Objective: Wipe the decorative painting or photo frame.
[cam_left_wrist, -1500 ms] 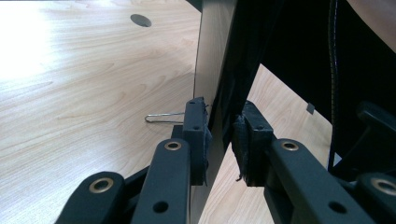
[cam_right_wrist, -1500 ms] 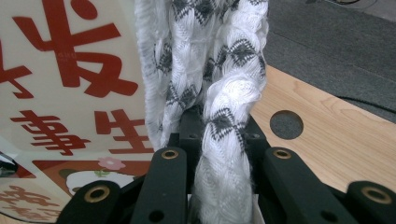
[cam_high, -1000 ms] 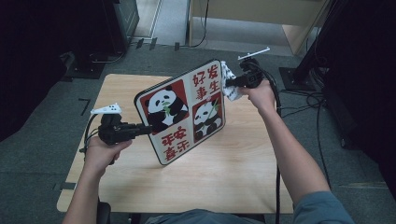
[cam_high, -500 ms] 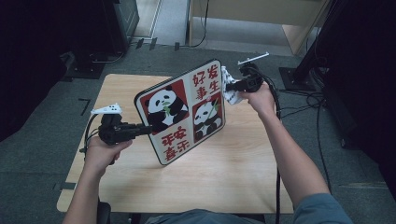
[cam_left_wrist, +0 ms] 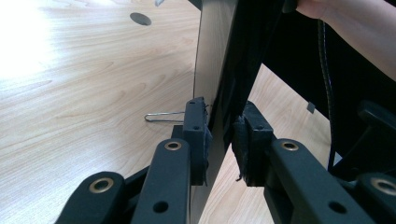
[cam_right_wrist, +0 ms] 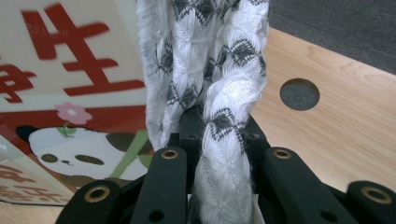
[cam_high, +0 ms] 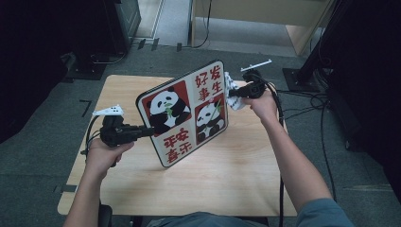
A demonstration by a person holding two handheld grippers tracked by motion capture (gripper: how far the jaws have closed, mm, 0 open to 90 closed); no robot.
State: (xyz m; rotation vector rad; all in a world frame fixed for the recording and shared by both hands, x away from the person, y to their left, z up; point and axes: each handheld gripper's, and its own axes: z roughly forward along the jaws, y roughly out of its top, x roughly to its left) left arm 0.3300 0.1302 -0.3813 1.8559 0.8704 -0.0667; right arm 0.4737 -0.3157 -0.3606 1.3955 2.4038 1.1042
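A square board (cam_high: 184,111) printed with pandas and red characters stands tilted on edge over the wooden table (cam_high: 236,165). My left gripper (cam_high: 150,131) is shut on its left edge; in the left gripper view the pads (cam_left_wrist: 197,135) clamp the thin board edge (cam_left_wrist: 219,56) from both sides, the gripper (cam_left_wrist: 223,135) pointing along it. My right gripper (cam_high: 231,93) is shut on a white cloth (cam_high: 232,90) with a grey pattern, held against the board's upper right edge. Close up, the cloth (cam_right_wrist: 205,70) rises bunched between the right gripper's (cam_right_wrist: 219,135) jaws, next to the board face (cam_right_wrist: 70,70).
The table has a round hole (cam_right_wrist: 299,94) near the cloth. A thin bent wire (cam_left_wrist: 163,115) lies on the wood beside the board. Cables (cam_high: 307,101) trail on the grey floor at right. Dark cabinets (cam_high: 71,28) stand behind the table.
My right hand has sunk a little with the cloth, sliding down along the board's right edge. The left hand and the board have held still.
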